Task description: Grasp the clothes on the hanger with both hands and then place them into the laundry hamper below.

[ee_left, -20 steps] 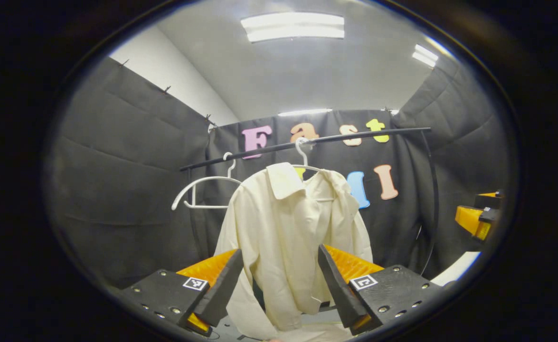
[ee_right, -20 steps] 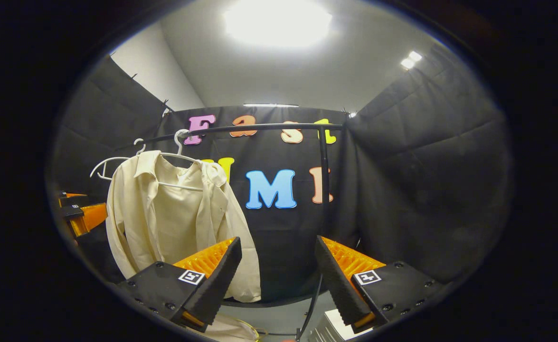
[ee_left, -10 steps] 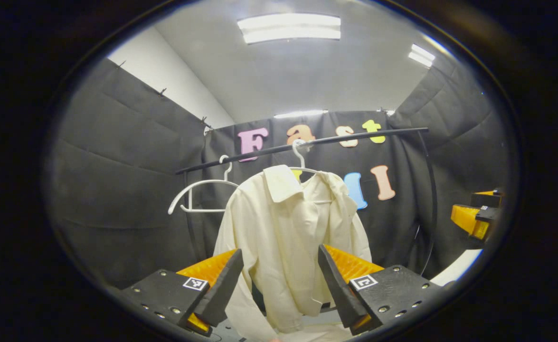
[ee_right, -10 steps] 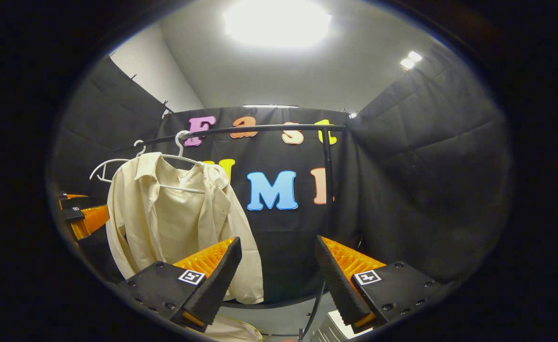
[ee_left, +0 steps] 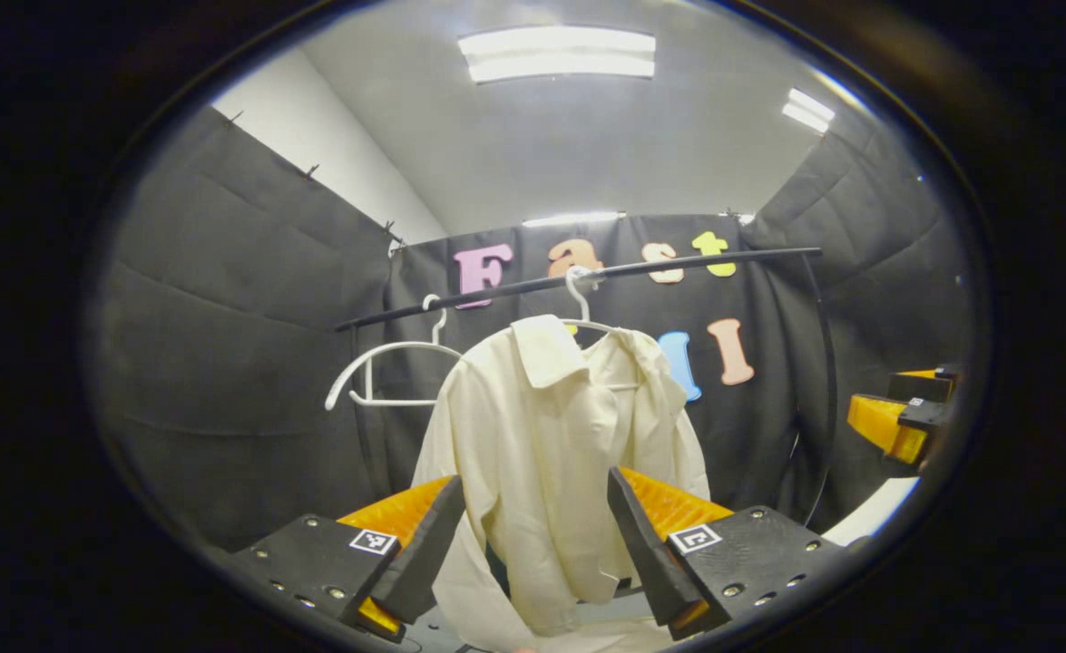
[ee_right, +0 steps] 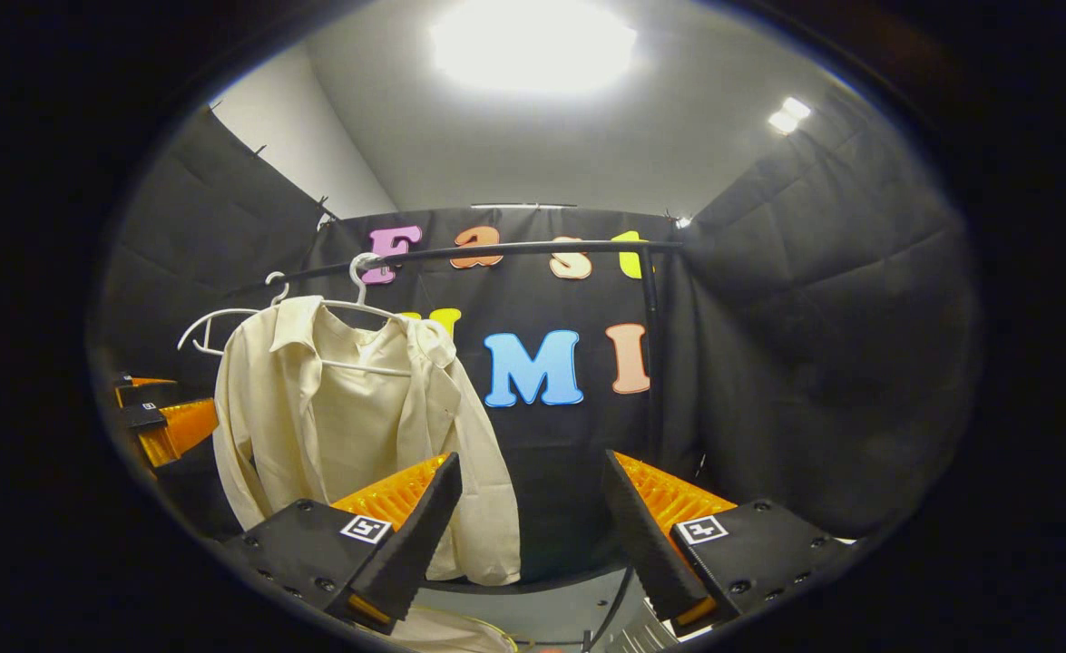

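One cream shirt (ee_left: pixel 551 453) hangs on one of two white hangers (ee_left: pixel 378 367) on a single black rail (ee_left: pixel 678 263). The left gripper (ee_left: pixel 533 535) and right gripper (ee_right: pixel 528 531) both stand spread wide, gripping nothing.

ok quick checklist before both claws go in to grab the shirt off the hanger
1. Left claw open: ok.
2. Right claw open: ok.
3. Cream shirt on its white hanger on the rail: ok.
4. Left claw lined up: ok, shirt sits between its fingers, farther off.
5. Right claw lined up: not ok, shirt lies off to its left.
6. Hamper below ready: cannot tell.
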A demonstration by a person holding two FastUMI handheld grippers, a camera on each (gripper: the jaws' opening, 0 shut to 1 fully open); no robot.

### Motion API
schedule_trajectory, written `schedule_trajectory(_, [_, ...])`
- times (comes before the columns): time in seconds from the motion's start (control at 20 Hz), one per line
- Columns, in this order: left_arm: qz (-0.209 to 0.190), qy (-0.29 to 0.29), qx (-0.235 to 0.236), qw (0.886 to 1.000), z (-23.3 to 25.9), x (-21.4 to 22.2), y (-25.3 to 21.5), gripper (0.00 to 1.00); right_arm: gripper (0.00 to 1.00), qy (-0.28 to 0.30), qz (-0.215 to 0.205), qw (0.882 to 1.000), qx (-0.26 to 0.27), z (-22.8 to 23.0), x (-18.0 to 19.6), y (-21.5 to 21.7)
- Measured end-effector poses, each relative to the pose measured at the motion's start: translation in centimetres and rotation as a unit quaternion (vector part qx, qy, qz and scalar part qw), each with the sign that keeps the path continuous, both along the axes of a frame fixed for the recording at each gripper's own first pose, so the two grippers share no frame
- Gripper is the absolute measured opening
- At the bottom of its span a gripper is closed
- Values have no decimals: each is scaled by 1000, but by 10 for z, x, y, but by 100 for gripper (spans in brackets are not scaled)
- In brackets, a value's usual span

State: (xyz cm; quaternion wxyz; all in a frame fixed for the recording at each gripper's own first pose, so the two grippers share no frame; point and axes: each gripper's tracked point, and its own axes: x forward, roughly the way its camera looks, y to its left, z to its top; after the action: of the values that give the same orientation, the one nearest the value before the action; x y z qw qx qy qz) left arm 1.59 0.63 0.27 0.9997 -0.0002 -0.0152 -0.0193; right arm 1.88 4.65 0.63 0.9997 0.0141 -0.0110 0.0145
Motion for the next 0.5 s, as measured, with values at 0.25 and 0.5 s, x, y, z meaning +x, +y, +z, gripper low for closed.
schedule_trajectory(0.25, [9, -2, 1, 1000, -1, 15, -13, 93, 96, -4, 43, 999, 11, 4, 31, 19])
schedule_trajectory(0.5, [29, 4, 14, 999, -3, 39, -34, 93, 98, 0, 97, 995, 23, -2, 71, 37])
